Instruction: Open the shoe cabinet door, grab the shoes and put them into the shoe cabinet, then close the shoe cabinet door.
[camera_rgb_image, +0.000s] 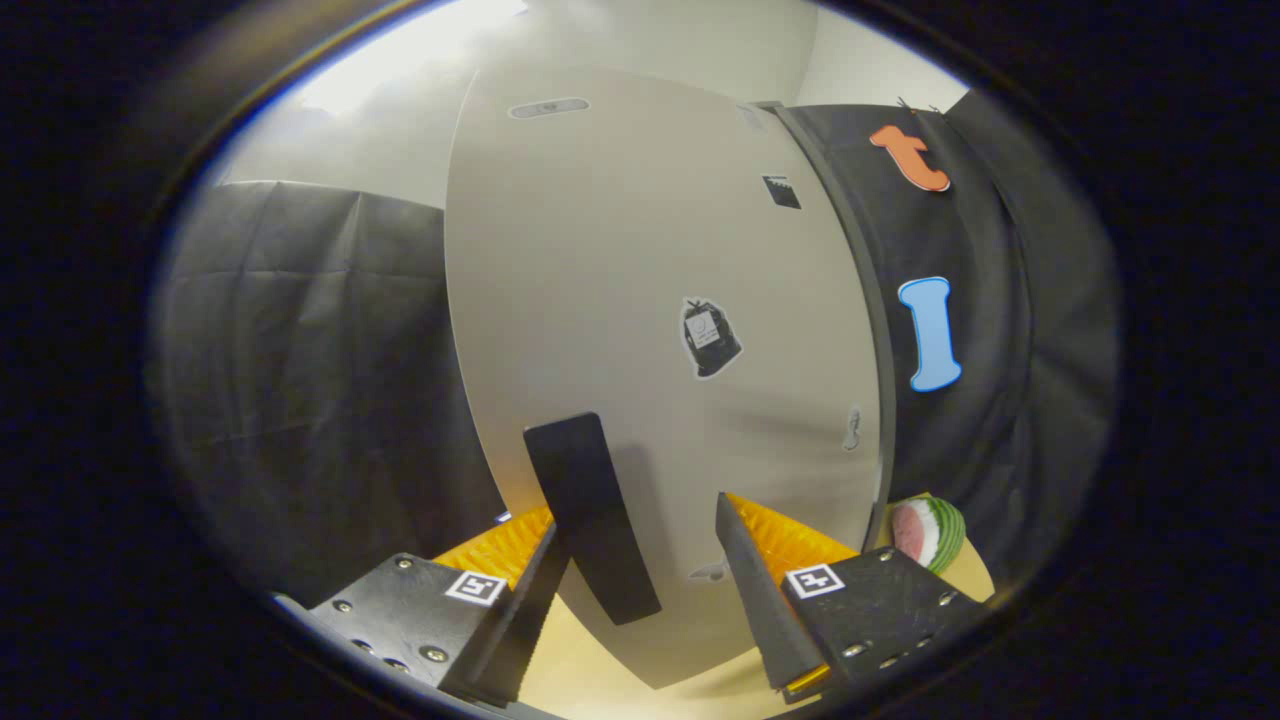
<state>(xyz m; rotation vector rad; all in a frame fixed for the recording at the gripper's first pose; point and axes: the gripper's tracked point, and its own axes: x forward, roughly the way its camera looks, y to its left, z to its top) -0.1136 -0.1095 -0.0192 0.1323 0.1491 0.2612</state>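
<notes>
Nearest the lens, the gripper points straight at the cabinet door. Its jaws stand apart at a middling width and grip nothing; the left finger lies just beside the foot of the handle, and the right finger stands clear of it on the far side.

Going from left to right: black cloth hangs beyond the left finger. Then comes the door, a broad pale panel, upright, filling the middle ground, its lower edge just over the wooden floor. On the panel, low down and between the fingers but nearer the left one, sits the handle, a dark flat bar slanting along the panel. A small sticker lies above and right of it. At the right edge of the door runs a dark frame strip, and low beside it a round thing with a watermelon pattern rests near the right finger.

By my judgement the door is stiff and light, swinging on hinges, so it should move with a modest pull and no squeeze on the panel itself. The handle looks rigid and smooth, possibly slippery; the sound place to take hold is across its width, near its middle.
</notes>
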